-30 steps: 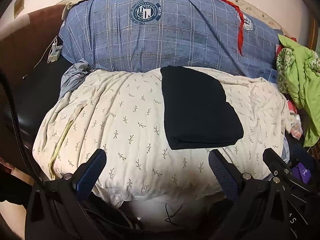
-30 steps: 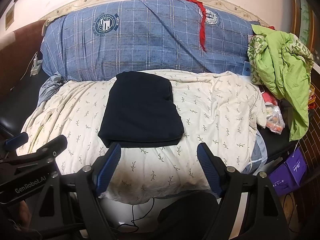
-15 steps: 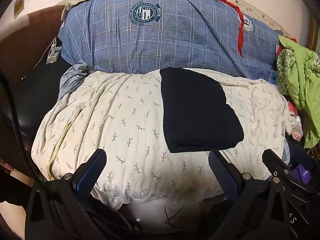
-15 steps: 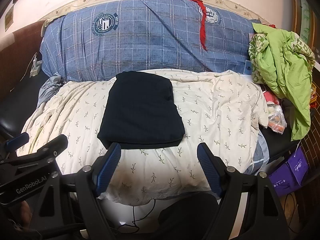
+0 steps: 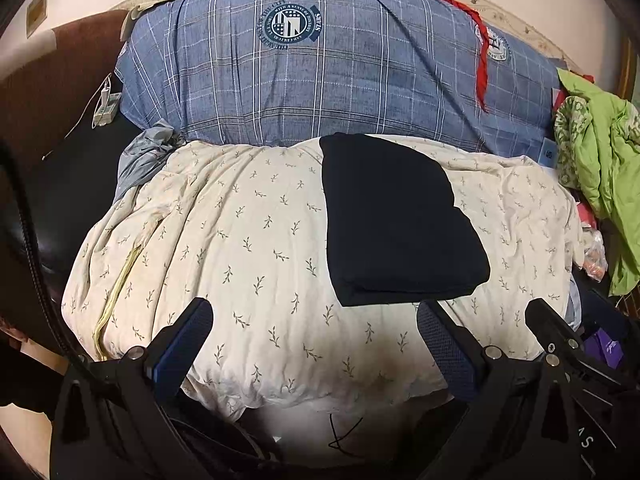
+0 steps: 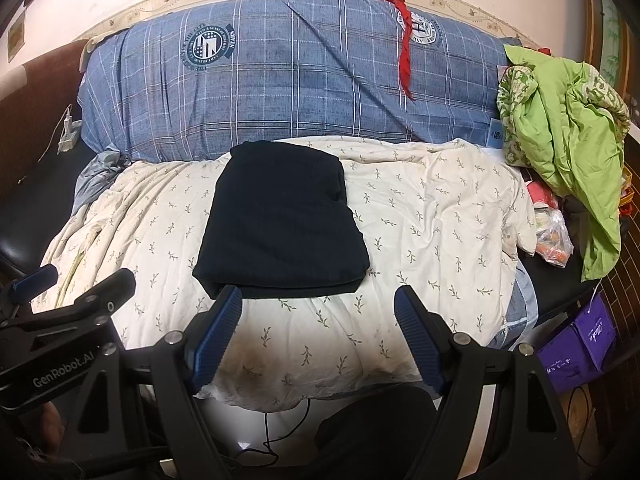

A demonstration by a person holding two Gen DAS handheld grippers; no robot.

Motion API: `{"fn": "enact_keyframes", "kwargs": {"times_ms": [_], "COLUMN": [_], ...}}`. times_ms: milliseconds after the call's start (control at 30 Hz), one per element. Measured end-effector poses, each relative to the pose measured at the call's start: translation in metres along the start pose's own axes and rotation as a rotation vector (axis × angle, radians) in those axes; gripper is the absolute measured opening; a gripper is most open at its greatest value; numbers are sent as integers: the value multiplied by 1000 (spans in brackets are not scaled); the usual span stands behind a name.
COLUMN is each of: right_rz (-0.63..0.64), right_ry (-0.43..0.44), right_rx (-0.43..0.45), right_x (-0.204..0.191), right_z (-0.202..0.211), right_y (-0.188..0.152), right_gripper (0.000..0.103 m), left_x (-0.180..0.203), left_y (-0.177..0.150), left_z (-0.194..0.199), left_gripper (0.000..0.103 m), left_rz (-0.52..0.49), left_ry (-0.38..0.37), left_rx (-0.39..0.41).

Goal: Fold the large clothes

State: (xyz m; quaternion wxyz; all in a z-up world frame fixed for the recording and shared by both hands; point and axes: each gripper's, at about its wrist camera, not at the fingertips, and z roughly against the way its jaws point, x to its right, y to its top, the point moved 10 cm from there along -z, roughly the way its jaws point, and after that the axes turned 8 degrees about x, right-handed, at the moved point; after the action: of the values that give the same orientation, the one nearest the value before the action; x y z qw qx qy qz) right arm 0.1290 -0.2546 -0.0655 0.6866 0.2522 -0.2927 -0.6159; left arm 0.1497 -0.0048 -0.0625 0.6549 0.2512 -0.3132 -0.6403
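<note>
A black garment [image 5: 396,220] lies folded into a flat rectangle on the cream leaf-print quilt [image 5: 240,248]; it also shows in the right wrist view [image 6: 282,220]. My left gripper [image 5: 314,320] is open and empty, held back near the quilt's front edge, left of the garment. My right gripper [image 6: 318,306] is open and empty, just in front of the garment's near edge, not touching it. The left gripper's body [image 6: 68,320] shows at the left of the right wrist view.
A blue plaid duvet roll [image 6: 296,76] lies along the wall behind the quilt. Crumpled green bedding [image 6: 568,120] is piled at the right, with a plastic bag [image 6: 554,236] and purple bags [image 6: 580,340] below it. A power strip [image 5: 106,110] sits at the left.
Both grippers have pulled back slightly from the bed; the folded garment lies unmoved. Both stay open.
</note>
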Motion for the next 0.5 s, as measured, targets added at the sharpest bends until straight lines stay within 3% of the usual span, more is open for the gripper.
{"fn": "enact_keyframes", "kwargs": {"times_ms": [500], "right_rz": [-1], "right_ry": [1], "right_rx": [-8], "right_x": [4], "right_z": [-7], "right_y": [-3], "right_gripper": [79], "left_x": [2], "left_y": [-2], "left_z": [-6], "left_gripper": [102], "left_rz": [-3], "left_ry": [-4], "left_rx": [-8]}}
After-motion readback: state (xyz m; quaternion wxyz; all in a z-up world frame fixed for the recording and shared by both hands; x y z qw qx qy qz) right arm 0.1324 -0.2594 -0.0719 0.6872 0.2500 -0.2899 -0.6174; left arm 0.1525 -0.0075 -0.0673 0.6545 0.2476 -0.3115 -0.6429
